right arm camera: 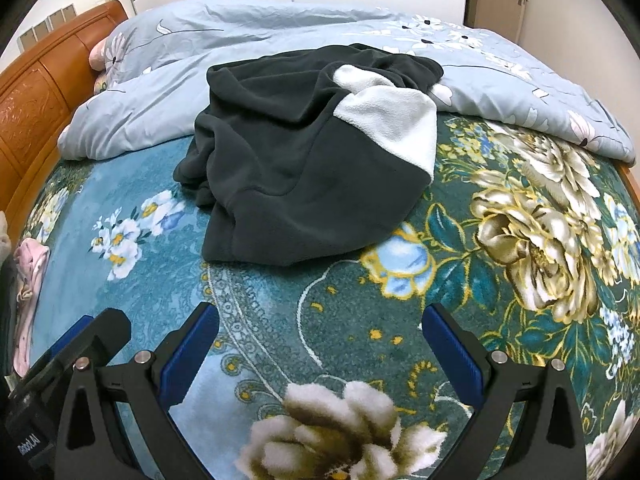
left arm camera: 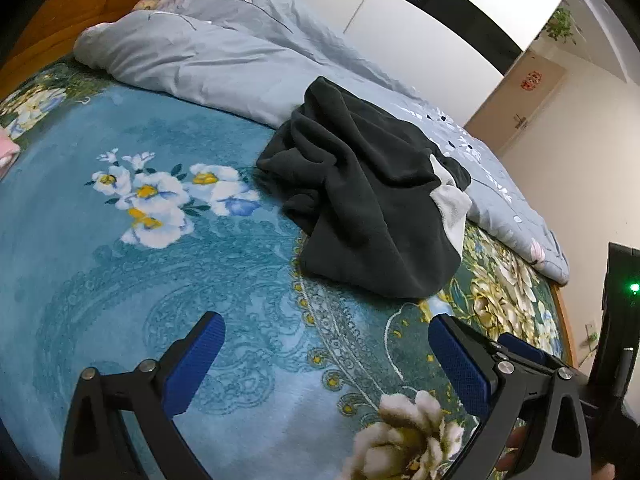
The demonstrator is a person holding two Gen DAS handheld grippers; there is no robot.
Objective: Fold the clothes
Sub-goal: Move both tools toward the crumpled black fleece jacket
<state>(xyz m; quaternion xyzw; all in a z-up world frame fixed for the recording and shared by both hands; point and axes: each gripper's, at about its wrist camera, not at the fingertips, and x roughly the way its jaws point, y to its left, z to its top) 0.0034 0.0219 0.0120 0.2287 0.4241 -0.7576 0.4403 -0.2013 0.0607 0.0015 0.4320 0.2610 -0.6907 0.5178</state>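
Dark fleece (right arm camera: 296,152) lies crumpled mid-bed, far edge on the duvet (right arm camera: 280,28). Left gripper (left arm camera: 324,340) and right gripper (right arm camera: 320,332) both spread wide, empty, near edge. Grab separate hem corners, not bunched folds.

A teal floral blanket (right arm camera: 520,208) covers the bed, grey-blue duvet (right arm camera: 248,24) behind, orange wooden headboard (right arm camera: 36,92), white walls

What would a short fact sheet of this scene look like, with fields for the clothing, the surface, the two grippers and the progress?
clothing: dark fleece garment with a white patch, crumpled in a heap
surface: teal floral blanket on a bed
behind it: grey-blue quilt; the garment's far edge lies on it
left gripper: open, holds nothing, short of the garment
right gripper: open, holds nothing, short of the garment
progress: folding not yet begun
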